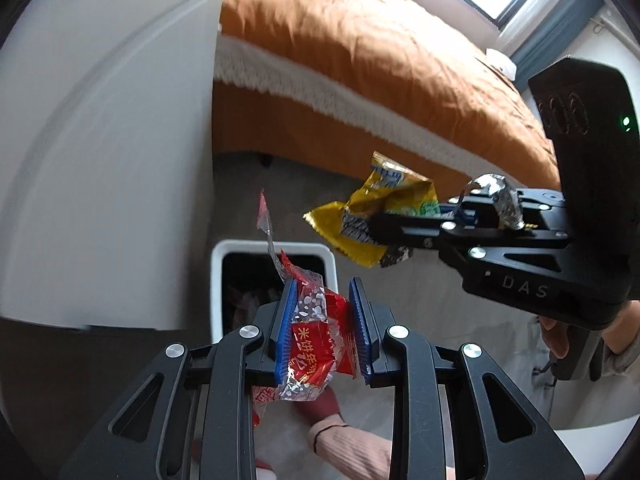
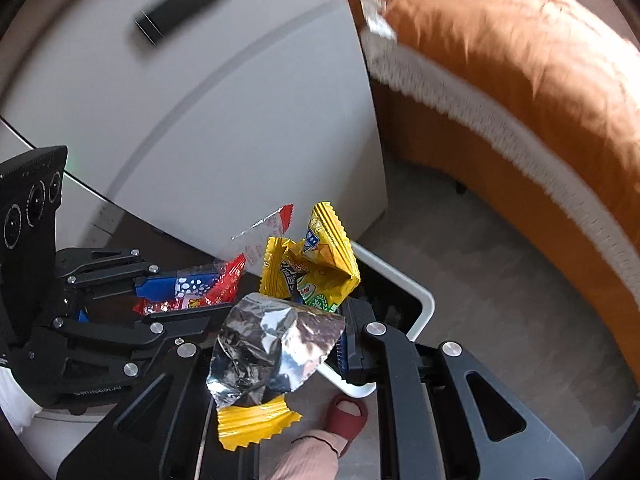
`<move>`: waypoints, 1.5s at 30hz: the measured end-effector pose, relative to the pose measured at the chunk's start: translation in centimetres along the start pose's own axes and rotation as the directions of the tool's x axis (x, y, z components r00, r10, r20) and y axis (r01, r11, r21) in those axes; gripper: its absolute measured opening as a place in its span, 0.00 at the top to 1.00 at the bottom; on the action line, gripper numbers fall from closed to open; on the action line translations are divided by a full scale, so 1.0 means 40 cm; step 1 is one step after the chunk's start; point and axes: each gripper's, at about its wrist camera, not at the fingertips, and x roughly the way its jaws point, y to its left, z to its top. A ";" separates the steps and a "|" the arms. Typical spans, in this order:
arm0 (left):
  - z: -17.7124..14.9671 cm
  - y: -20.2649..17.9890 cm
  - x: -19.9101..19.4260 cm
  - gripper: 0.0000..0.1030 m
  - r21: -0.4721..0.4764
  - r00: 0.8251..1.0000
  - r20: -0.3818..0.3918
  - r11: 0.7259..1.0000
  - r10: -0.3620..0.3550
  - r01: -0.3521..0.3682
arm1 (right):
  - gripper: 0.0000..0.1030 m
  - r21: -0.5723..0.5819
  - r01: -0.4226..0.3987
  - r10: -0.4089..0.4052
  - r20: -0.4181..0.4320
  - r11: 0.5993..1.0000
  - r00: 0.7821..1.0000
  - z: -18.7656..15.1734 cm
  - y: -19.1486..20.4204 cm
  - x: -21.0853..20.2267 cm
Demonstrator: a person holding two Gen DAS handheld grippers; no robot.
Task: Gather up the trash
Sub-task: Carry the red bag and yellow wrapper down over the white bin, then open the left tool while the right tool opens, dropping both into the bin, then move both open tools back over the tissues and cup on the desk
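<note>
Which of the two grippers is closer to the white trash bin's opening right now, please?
Left. The left gripper, shut on the red wrapper, hangs directly over the white trash bin. The right gripper, holding the yellow wrapper, is off to the bin's side.

Both hand-held grippers, left [image 1: 323, 320] and right [image 2: 320, 320], seemingly clamped, angled downward.

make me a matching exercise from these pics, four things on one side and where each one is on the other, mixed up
Things:
1. red wrapper
2. yellow wrapper
3. white bin
4. orange bedspread

Places:
A. on the floor under the grippers
B. in the left gripper
C. on the bed
D. in the right gripper

Pairs: 1-B, 2-D, 3-A, 4-C
</note>
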 end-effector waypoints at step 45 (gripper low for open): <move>-0.023 0.039 0.079 0.05 -0.063 0.997 -0.060 0.997 -0.045 0.041 | 0.05 0.062 0.002 0.001 -0.046 0.998 0.999 -0.001 -0.046 0.046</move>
